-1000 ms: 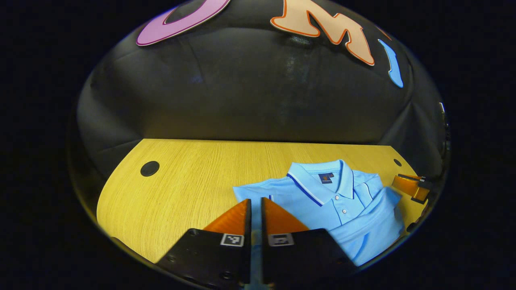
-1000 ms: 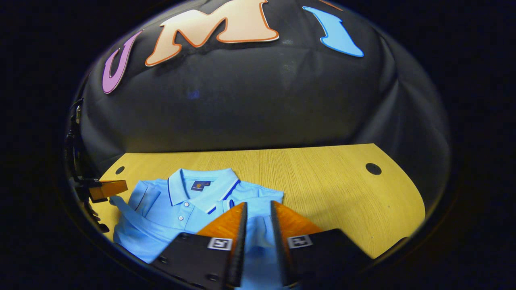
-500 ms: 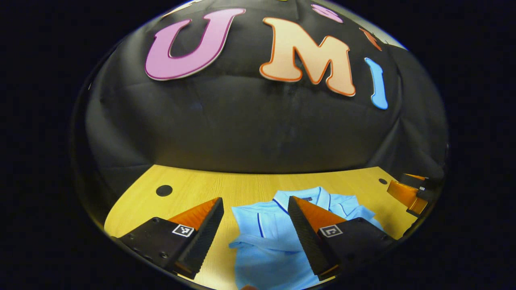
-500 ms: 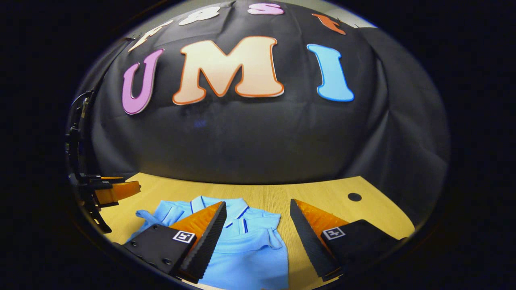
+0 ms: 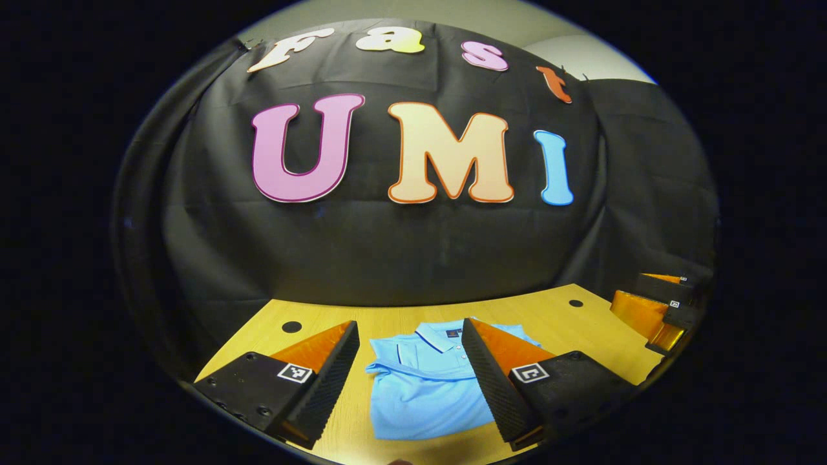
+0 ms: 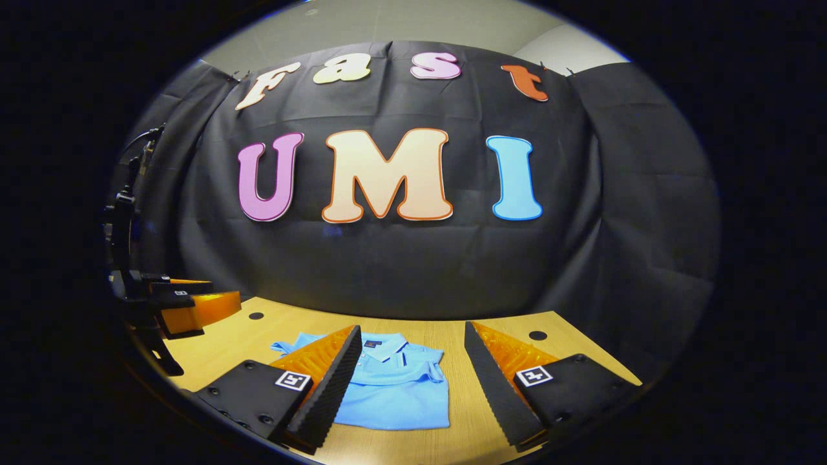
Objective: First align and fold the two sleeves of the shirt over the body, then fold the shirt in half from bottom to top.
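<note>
The blue shirt (image 5: 423,384) is lying folded on the wooden table (image 5: 568,323), collar toward the black cloth wall. It looks done, so nothing needs holding. The left gripper (image 5: 409,381) and right gripper (image 6: 411,381) are hanging above the shirt's near edge, fingers wide apart and empty. A small dark label is sitting inside the collar, too tiny to read.

Left claw (image 5: 410,381) gapes above the folded shirt (image 5: 423,387).
</note>
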Tool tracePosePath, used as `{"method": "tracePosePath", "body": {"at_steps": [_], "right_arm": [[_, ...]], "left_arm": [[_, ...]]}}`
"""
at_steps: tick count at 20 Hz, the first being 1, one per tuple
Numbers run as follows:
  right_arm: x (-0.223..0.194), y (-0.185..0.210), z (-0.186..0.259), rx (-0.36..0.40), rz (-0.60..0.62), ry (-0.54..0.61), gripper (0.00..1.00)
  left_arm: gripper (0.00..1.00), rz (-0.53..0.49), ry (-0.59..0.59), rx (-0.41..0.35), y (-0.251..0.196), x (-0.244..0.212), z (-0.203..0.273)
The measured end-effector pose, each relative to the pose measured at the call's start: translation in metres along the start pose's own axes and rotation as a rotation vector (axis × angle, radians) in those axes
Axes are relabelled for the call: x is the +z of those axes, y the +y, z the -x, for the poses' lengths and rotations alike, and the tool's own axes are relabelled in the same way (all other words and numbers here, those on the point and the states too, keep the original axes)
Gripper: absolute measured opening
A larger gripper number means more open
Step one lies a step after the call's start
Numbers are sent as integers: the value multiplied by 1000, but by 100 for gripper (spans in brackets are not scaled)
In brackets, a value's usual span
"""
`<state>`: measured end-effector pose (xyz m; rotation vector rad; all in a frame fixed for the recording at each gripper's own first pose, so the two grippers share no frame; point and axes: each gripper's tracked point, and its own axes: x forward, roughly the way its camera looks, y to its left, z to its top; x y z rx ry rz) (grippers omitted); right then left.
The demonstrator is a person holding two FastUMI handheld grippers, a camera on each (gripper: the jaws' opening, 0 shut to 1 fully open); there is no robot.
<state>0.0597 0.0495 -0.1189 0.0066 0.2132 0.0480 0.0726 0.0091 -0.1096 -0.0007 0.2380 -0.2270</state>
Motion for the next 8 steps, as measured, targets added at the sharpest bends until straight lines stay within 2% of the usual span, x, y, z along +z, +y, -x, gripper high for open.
{"method": "tracePosePath", "body": {"at_steps": [4, 8], "right_arm": [[8, 1, 33, 10, -11, -16, 99], [16, 3, 41, 22, -5, -34, 99]], "left_arm": [[95, -9, -18, 1, -8, 5, 32], [95, 12, -30, 13, -8, 9, 48]]}}
